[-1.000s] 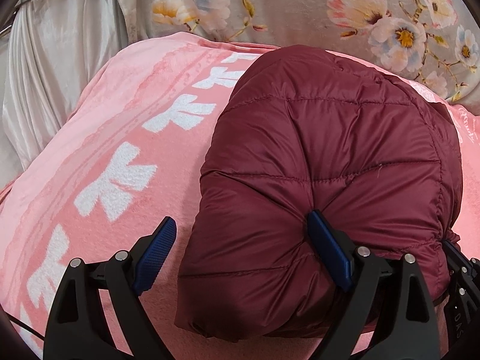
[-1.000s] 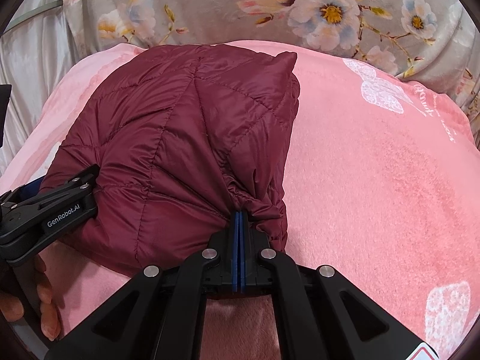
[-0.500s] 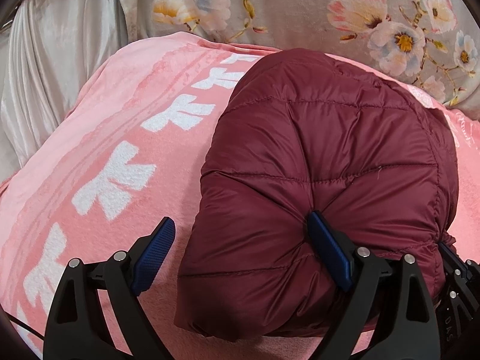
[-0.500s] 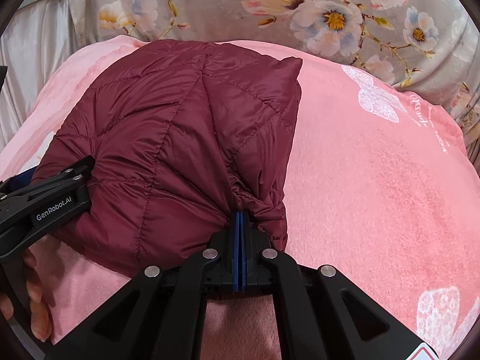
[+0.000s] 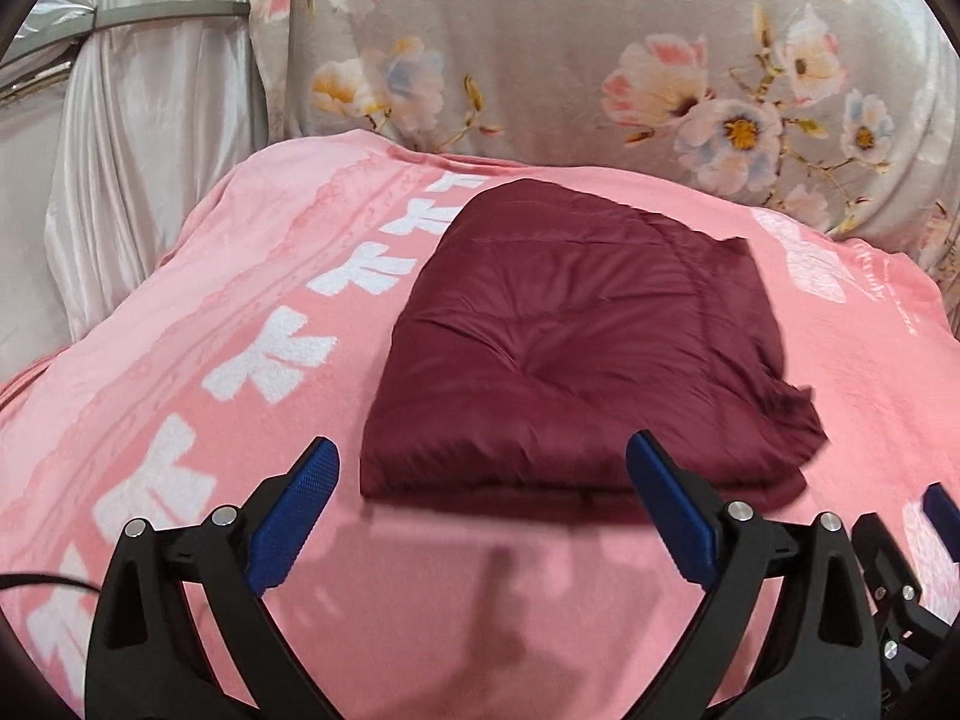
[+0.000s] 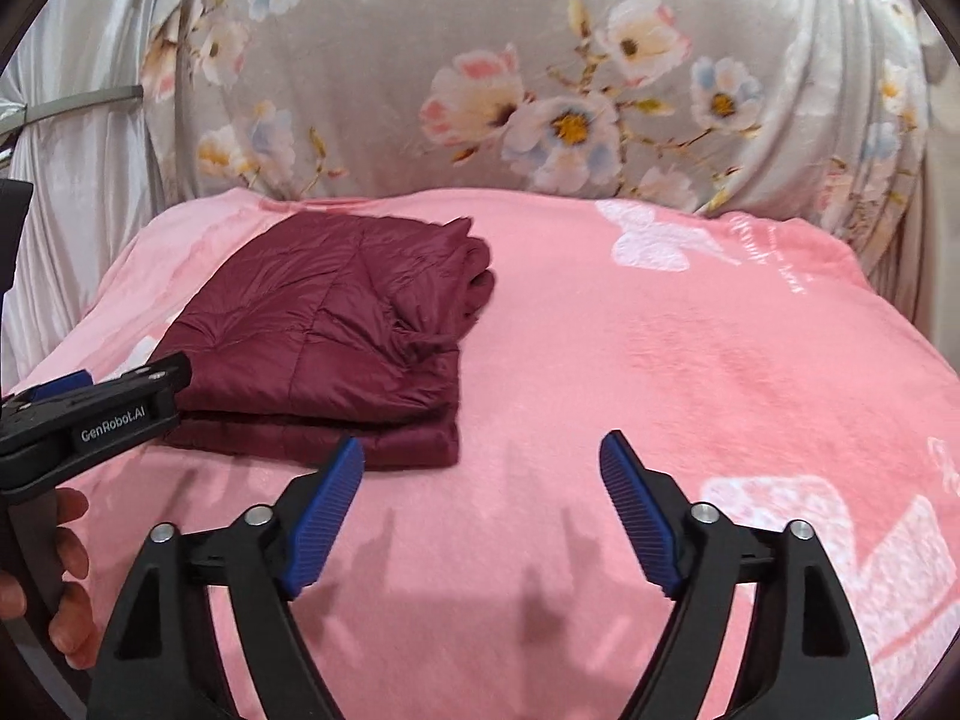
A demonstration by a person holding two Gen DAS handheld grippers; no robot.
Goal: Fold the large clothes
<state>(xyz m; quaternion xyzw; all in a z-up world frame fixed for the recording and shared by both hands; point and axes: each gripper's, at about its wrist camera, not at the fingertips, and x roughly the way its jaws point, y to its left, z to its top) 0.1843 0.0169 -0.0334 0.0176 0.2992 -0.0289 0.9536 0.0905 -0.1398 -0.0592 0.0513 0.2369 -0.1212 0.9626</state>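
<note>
A maroon quilted puffer jacket (image 5: 576,348) lies folded into a compact flat bundle on the pink blanket (image 5: 450,612). It also shows in the right wrist view (image 6: 324,336), at the left. My left gripper (image 5: 480,516) is open and empty, held just in front of the bundle's near edge. My right gripper (image 6: 480,510) is open and empty, in front of and to the right of the bundle. The left gripper's body (image 6: 90,420) shows at the left edge of the right wrist view.
The pink blanket with white bow prints (image 6: 690,372) covers a raised bed surface. A grey floral cover (image 5: 600,60) rises behind it. A pale satin curtain (image 5: 120,150) hangs at the left. The person's fingers (image 6: 66,588) show at lower left.
The right gripper opened and let go of the jacket. Both grippers pulled back from it, and the left finger no longer presses the fabric. The jacket now lies flat and folded.
</note>
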